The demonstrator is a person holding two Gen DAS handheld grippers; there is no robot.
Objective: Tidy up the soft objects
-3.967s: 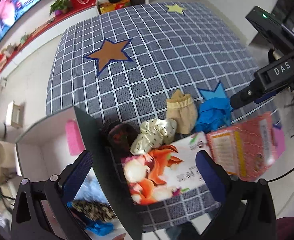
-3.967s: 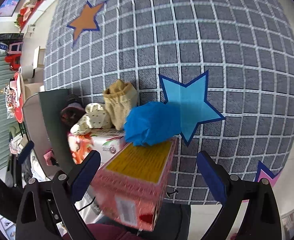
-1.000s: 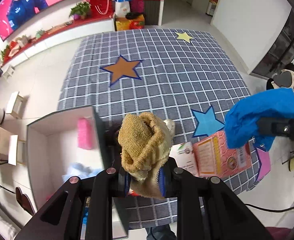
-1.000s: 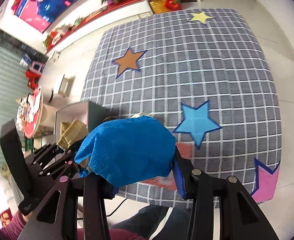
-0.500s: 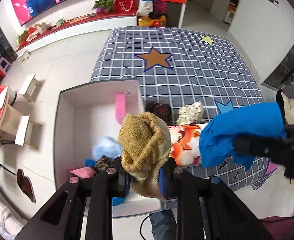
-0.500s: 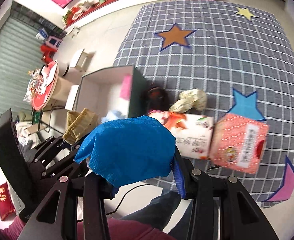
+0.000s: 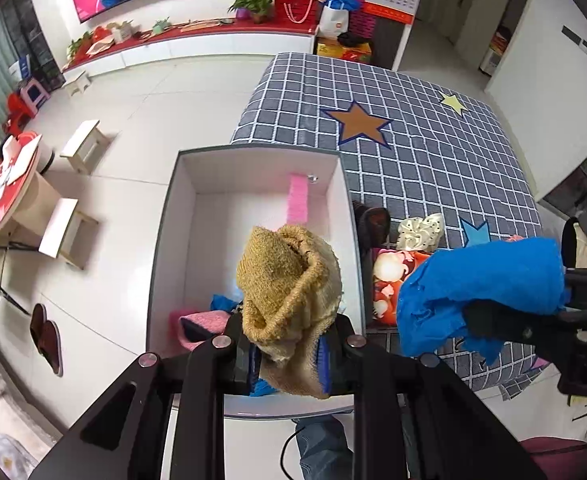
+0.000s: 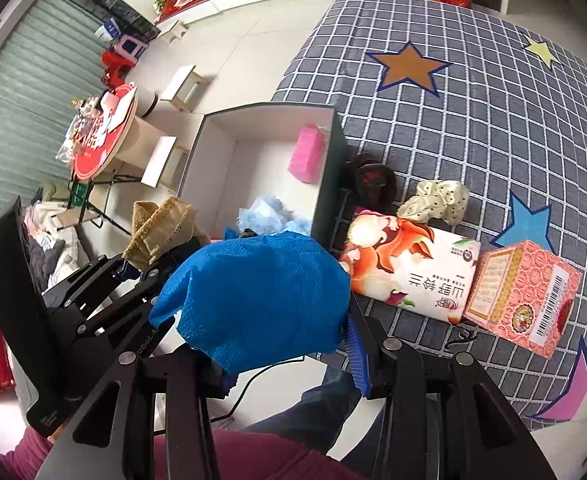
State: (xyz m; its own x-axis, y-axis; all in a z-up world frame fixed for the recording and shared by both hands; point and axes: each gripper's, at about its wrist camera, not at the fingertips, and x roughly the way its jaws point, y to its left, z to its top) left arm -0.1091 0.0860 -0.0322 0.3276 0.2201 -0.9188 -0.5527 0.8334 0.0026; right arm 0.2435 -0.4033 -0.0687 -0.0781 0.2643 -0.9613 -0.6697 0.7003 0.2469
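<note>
**A:** status on the grippers?

**B:** Left gripper [image 7: 287, 354] is clamped on the tan knit cloth [image 7: 289, 292], bottom centre of the left wrist view. The cloth bulges up out of the jaws, in front of the open white box [image 7: 173, 240].

**A:** right one?

**B:** Right gripper [image 8: 269, 344] is clamped on the blue cloth [image 8: 257, 296], lower centre of its own view. The same cloth shows at the right edge of the left view [image 7: 481, 292], beside the tan one, not touching.

**A:** box contents?

**B:** Pink block [image 8: 307, 154] stands against the box's right wall, upper part of the frame. Light blue fluff [image 8: 269, 214] lies nearer the camera. A pink fabric piece [image 7: 197, 326] sits at the near end, partly hidden.

**A:** what's on the bed?

**B:** On the checked cover [image 8: 493, 120], right of the box: dark slipper [image 8: 373, 178] touching the box wall, spotted cream cloth [image 8: 437, 198], tissue pack [image 8: 409, 268] and pink carton [image 8: 521, 300] side by side.
</note>
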